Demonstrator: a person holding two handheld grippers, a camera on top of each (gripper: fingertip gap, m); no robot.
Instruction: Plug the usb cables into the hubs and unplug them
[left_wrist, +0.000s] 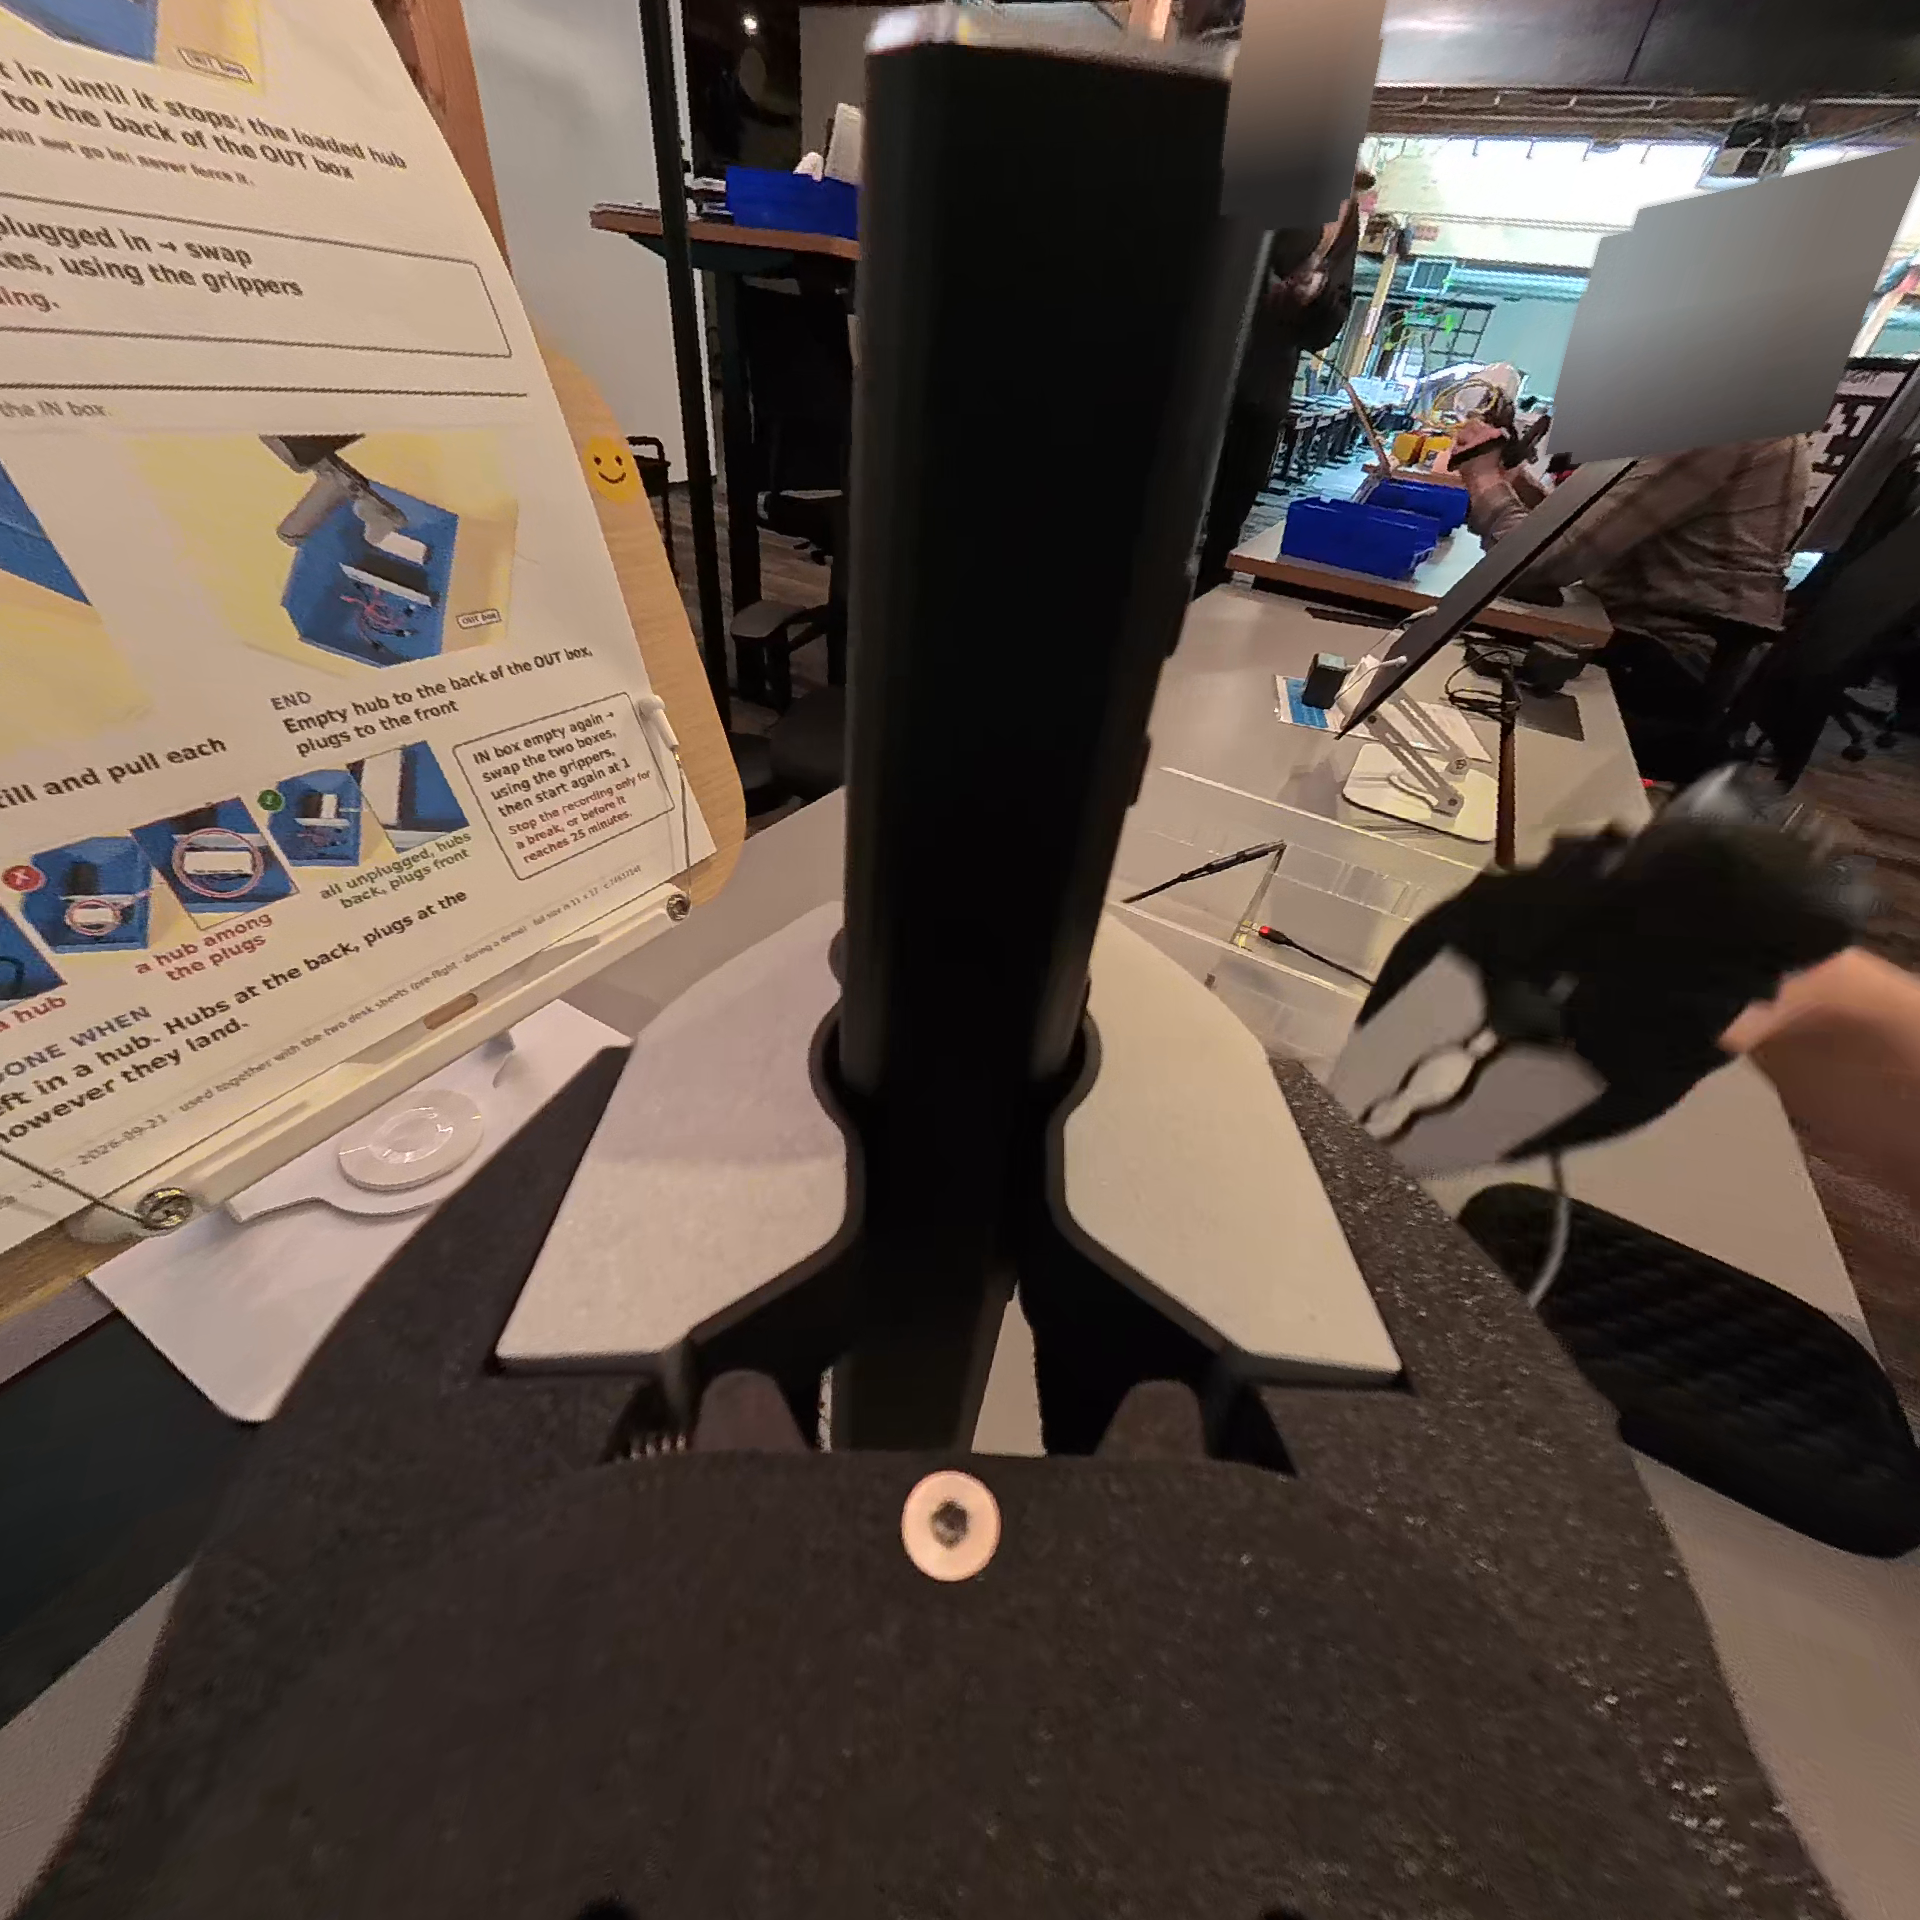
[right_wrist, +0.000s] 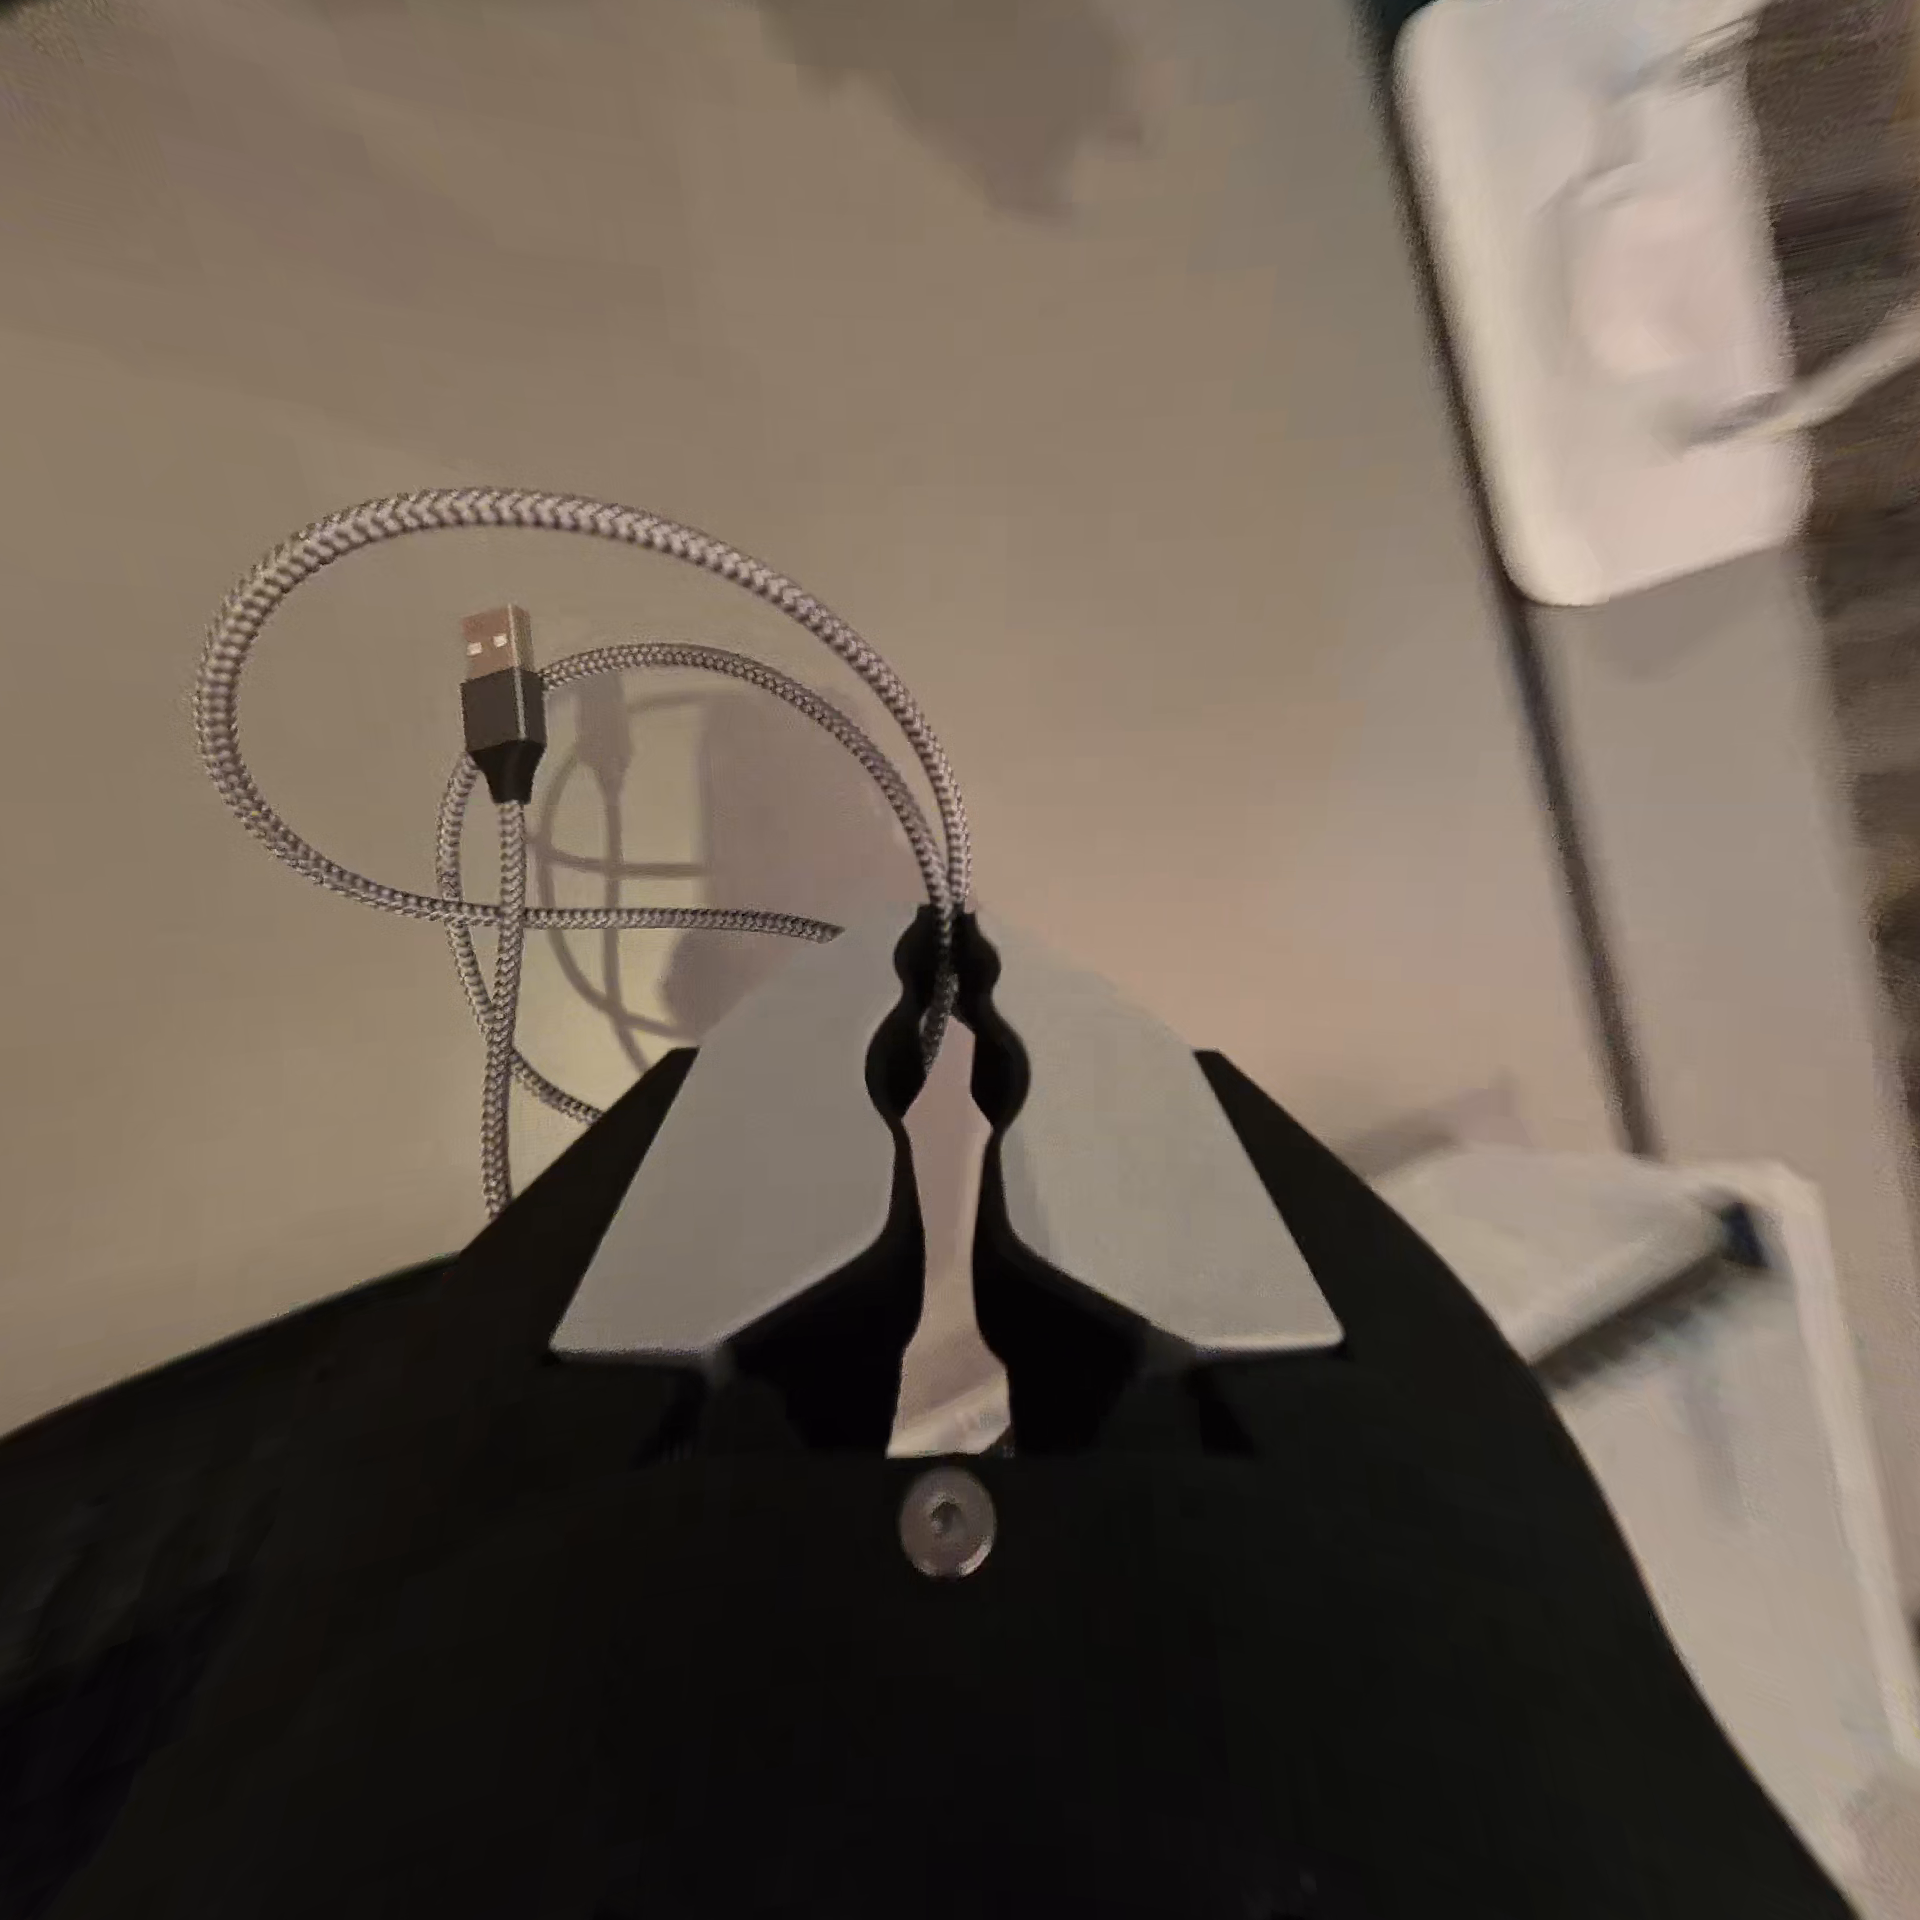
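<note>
The left gripper held a long black hub that stood straight up, and its jaws pinched the hub's lower part from both sides. The hub was up in the air above the grey tabletop. On the left stood a board with a paper sheet of pictures and writing on it. A clear plastic box sat on the tabletop behind the hub. Far to the right, the right gripper showed in a person's hand, a bit blurry. In the right wrist view, the right gripper had its jaws pressed almost together, pinching a grey braided cable at their tips. The cable curled in loops above the tabletop, and its dark plug with a silver end pointed up, free in the air. Some white things on the right were too blurry to tell
</note>
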